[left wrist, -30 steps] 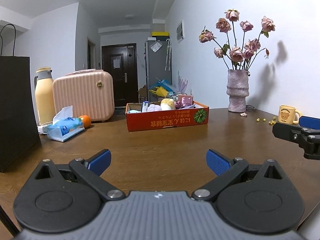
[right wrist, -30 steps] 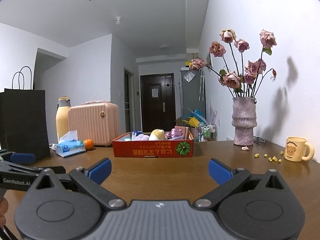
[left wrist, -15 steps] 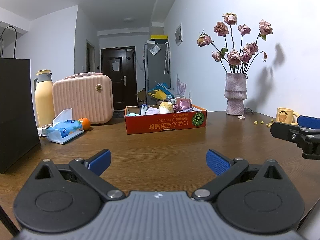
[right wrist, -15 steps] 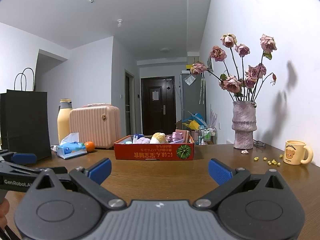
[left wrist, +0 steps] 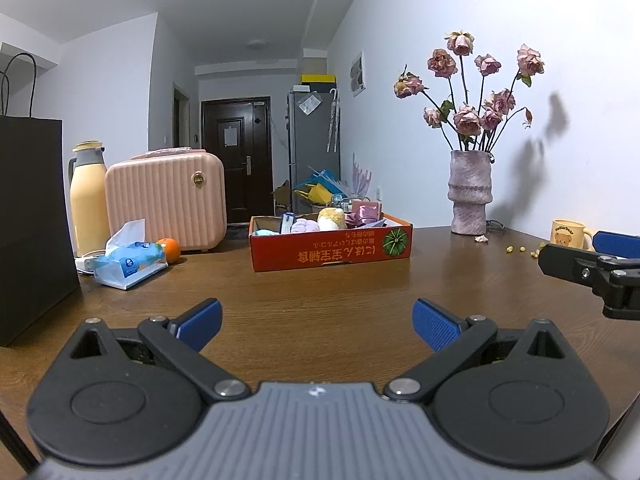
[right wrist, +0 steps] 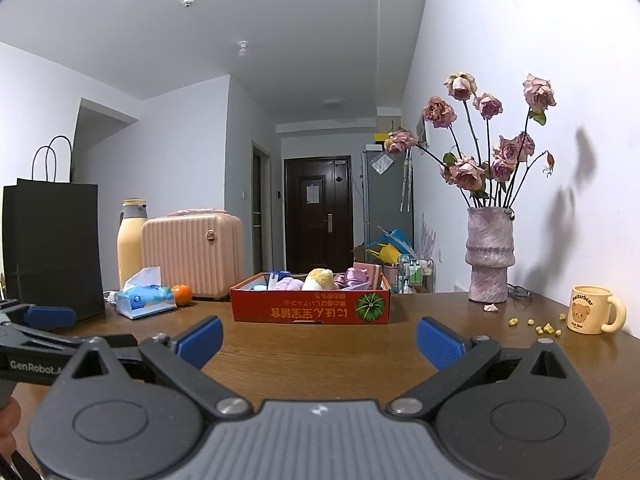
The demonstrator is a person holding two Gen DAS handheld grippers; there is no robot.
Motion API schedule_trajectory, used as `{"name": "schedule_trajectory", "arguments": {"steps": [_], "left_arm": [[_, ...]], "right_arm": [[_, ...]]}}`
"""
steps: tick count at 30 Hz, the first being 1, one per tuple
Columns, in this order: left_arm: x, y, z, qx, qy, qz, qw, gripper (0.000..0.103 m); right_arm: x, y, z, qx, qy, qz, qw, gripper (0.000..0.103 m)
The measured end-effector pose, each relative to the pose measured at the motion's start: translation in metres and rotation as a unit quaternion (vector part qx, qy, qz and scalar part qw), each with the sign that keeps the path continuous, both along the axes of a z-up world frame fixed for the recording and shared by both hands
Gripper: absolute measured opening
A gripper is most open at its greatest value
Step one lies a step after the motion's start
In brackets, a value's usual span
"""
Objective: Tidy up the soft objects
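Left wrist view: your left gripper (left wrist: 316, 320) holds its blue-padded fingers wide, empty, above the brown wooden tabletop (left wrist: 320, 284) — your right gripper (right wrist: 319, 336) likewise. Soft plush items (left wrist: 331, 218) sit inside the red cardboard box (left wrist: 332, 250), well ahead of both.

Right gripper (right wrist: 319, 338) over the brown table (right wrist: 320, 360), blue-padded fingers (right wrist: 438, 344) spread wide, nothing between them. Left gripper (right wrist: 36, 328) pokes in at the left edge, low. Red cardboard box (right wrist: 310, 307) sits mid-table, well ahead, with soft items in it: a lilac towel (right wrist: 286, 284), a yellow-white plush (right wrist: 319, 279), pink fabric (right wrist: 356, 278). Left of the box: tissue pack (right wrist: 145, 300), orange (right wrist: 182, 294), pink case (right wrist: 193, 254), black bag (right wrist: 52, 248). Right: vase of roses (right wrist: 490, 256), bear mug (right wrist: 592, 309).
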State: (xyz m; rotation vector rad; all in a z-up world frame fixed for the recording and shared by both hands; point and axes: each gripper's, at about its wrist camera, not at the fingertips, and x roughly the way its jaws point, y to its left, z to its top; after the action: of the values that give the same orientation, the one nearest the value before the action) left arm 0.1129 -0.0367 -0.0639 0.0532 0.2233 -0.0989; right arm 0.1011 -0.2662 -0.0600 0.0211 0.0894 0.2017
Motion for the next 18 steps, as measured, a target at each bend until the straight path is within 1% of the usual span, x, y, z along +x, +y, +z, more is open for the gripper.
{"name": "schedule_trajectory", "arguments": {"steps": [18], "left_arm": [[-0.0002,0.0001,-0.0001,0.001,-0.001,0.000,1.0000,0.103]], "right_arm": [[-0.0011,0.0033,0.0001,-0.003,-0.001,0.001,1.000,0.103]]}}
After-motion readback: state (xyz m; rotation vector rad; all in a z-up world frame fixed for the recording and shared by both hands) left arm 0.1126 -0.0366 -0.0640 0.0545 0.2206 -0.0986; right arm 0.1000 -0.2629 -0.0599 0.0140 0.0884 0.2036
